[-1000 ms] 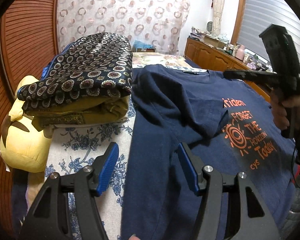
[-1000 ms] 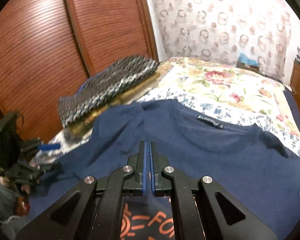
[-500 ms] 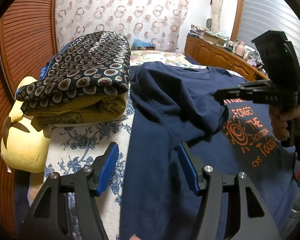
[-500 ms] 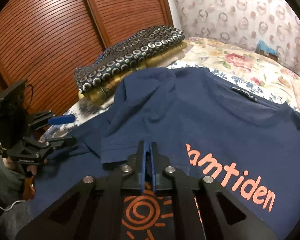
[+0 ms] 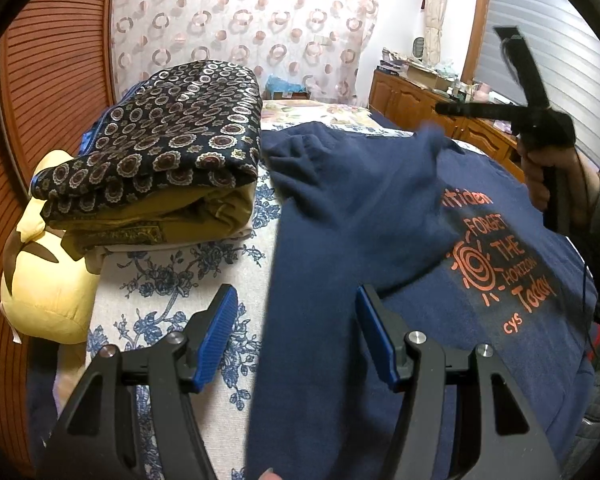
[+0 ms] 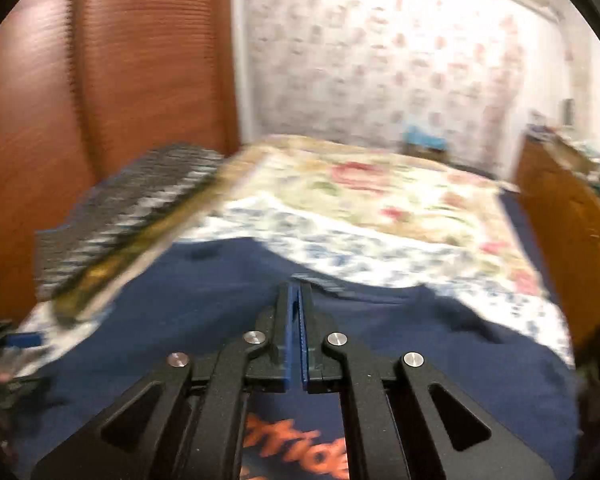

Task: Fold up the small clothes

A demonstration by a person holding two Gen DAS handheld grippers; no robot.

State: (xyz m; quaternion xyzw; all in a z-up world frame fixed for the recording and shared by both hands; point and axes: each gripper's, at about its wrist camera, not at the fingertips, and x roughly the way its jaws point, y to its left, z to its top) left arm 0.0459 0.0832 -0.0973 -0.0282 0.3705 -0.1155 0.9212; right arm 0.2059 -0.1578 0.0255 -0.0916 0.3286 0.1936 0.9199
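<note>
A navy T-shirt (image 5: 340, 220) with orange print lies face up on the bed; its left sleeve is folded in over the chest. My left gripper (image 5: 296, 320) stands open low over the shirt's left side. The shirt's edge lies between the blue pads (image 5: 216, 336), which do not press on it. My right gripper (image 5: 440, 109), held in a hand, hovers above the shirt's far right, and a blurred fold of navy cloth sits just under its tip. In the blurred right wrist view the right gripper (image 6: 295, 292) has a thin slit between its jaws, which are opening with nothing between them, over the T-shirt (image 6: 220, 300).
A stack of folded clothes (image 5: 160, 160) topped by dark patterned fabric sits left of the shirt. Beside the stack lies a yellow cushion (image 5: 48, 280). Flowered bedding (image 5: 172, 288) shows around the shirt. Wooden cabinets (image 5: 412, 92) line the right wall and slatted wooden doors (image 6: 100, 80) the left.
The right gripper has swung up and away from the shirt's print toward the far right; its view now points up the bed, blurred. The left gripper has not moved.
</note>
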